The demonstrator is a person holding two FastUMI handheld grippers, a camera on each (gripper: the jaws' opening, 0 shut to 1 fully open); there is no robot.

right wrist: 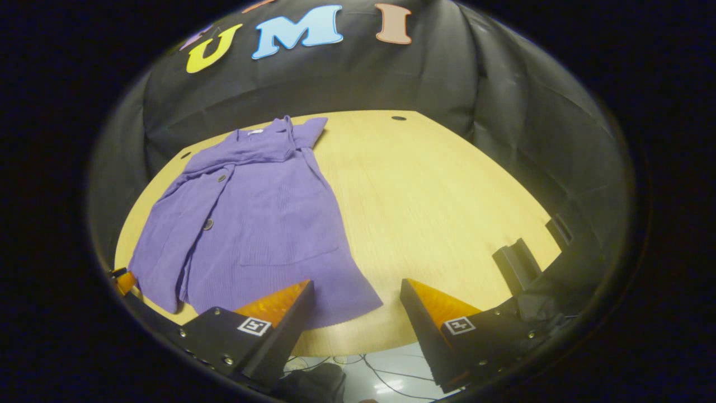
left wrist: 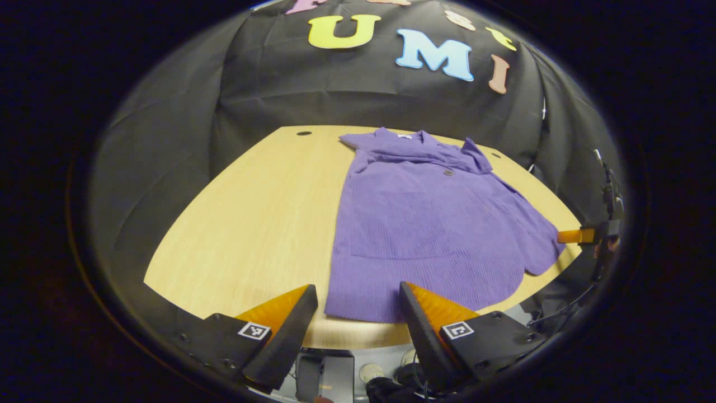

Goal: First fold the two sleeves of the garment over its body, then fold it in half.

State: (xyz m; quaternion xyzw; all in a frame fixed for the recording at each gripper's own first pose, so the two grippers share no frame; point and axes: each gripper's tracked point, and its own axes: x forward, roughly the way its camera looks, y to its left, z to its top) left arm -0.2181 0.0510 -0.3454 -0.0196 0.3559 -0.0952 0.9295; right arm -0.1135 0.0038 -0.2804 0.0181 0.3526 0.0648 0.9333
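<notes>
- Lying flat on the tabletop (left wrist: pixel 240 224), the purple garment (left wrist: pixel 425 229) looks sleeve-folded already.
- Both hand-held grippers, left (left wrist: pixel 358 305) and right (right wrist: pixel 356 299), hang wide open, empty, near its hem.
- Next, probably: grip hem corners, fold in half.

Pale wood table (left wrist: pixel 251 224) with rounded front edge, small dark holes near its back edge, creased black cloth wall (left wrist: pixel 268 84) wrapping round behind and beside it, grey floor (right wrist: pixel 403 364) with cables below the front edge

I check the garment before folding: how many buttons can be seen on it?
2 on the purple garment: one button near the collar, one button lower on the front. Folds may hide more.
</notes>
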